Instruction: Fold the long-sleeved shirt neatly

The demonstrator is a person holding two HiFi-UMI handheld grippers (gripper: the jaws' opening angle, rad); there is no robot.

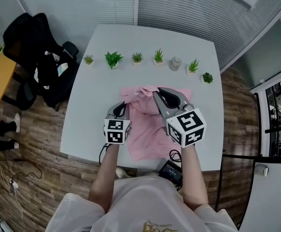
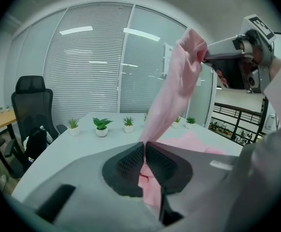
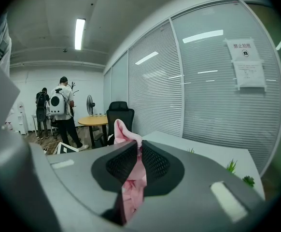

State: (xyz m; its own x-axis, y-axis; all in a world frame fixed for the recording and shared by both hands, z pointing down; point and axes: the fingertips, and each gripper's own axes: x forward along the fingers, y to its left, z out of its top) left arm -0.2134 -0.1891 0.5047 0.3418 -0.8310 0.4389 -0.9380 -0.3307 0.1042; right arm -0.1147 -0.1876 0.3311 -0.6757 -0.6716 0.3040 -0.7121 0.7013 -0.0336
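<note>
Closest to the head camera are the person's two forearms, reaching out over the near edge of the white table (image 1: pixel 102 57), each ending in a marker cube; both tongs point away from the body and a little downward. The left gripper (image 1: pixel 123 105) has its jaws pressed together on a fold of the pink long-sleeved shirt (image 1: pixel 145 134), cloth pinched between the ribbed pads and spilling out below them in the left gripper view; the right gripper (image 1: pixel 156 92) is likewise clamped on pink cloth, a tuft standing up past its tips in the right gripper view. Most of the shirt lies rumpled on the table, under and between the two tongs, one end near the table's near edge; a band of it is lifted clear. That band is what matters: seen from the left gripper (image 2: pixel 144 145), the shirt (image 2: pixel 176 86) runs up and to the right to the right gripper (image 2: pixel 204 57), which sits higher and further out; so the long axis of the held stretch lies from one grip to the other. My guess is that the next move must draw this stretch taut and lay it flat, well short of the row of potted plants (image 1: pixel 114 59) along the far edge.
</note>
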